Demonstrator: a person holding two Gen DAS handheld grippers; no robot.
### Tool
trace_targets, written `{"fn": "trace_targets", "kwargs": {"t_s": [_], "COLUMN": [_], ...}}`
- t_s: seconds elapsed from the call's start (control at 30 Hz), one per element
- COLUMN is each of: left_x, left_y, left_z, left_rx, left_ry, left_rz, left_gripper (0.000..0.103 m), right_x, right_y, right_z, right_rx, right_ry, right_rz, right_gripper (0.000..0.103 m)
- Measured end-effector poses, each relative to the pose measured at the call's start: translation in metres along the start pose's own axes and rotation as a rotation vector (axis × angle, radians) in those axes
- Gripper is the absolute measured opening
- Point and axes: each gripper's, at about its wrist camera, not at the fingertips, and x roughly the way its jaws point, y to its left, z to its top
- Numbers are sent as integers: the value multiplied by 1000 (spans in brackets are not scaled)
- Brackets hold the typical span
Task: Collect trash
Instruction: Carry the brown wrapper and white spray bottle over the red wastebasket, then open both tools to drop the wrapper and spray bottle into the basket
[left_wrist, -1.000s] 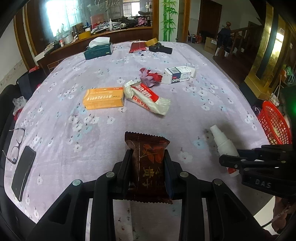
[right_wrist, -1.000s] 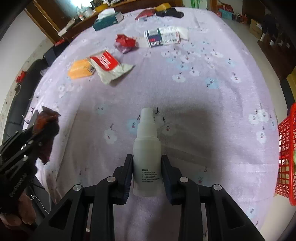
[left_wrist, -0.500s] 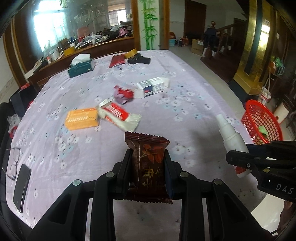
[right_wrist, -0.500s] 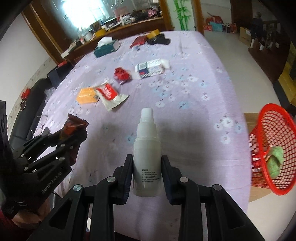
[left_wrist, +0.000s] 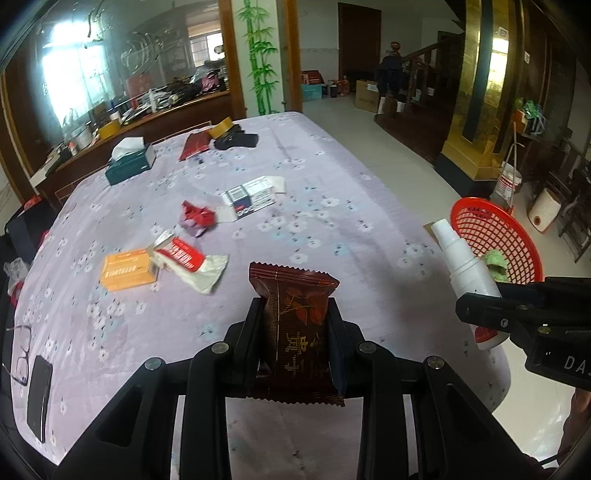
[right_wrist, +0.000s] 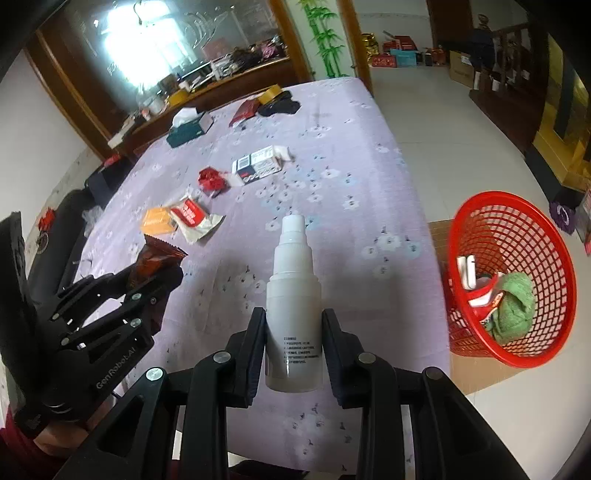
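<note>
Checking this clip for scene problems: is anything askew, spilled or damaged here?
Nothing is spilled or broken. The red basket beside the table sits tipped toward it, not upright, with trash already inside. A crumpled red wrapper and a torn-open white packet lie loose on the tablecloth.

on the desk (right_wrist: 369, 192) ahead of me the flat carton (right_wrist: 159, 220) lies left of the torn wrapper (right_wrist: 194, 218); the basket (right_wrist: 517, 354) stands off the desk's right edge.
</note>
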Motion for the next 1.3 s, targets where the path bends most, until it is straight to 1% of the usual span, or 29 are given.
{"fn": "trace_targets", "kwargs": {"t_s": [0.23, 0.5, 0.7, 0.8, 0.87, 1.03, 1.27, 1.3], "left_x": [1, 4, 3, 6, 11, 33, 68, 72], "left_y": [-28, -64, -104, -127, -143, -182, -223, -224], "left_z": [9, 20, 42, 53, 60, 73, 86, 88], "left_rx": [32, 78, 130, 147, 155, 178, 184, 178], "left_ry": [-7, -2, -10, 2, 21, 70, 120, 121], "left_rz": [-33, -86, -166, -232, -285, -359, -391, -390], "left_gripper": [30, 30, 30, 30, 30, 30, 30, 32], "right_x": [-21, -45, -66, -75, -80, -87, -79, -77], "right_y": [-25, -70, -115, -137, -152, -187, -225, -230], "right_z": [-3, -9, -10, -10, -9, -7, 1, 3], "right_rx": [43, 131, 230, 277, 305, 363, 403, 407], "right_ry": [-31, -58, -99, -119, -130, -137, -120, -122], "right_rz": [-17, -49, -82, -97, -110, -138, -149, -151], "right_gripper": [32, 32, 32, 32, 32, 32, 32, 33]}}
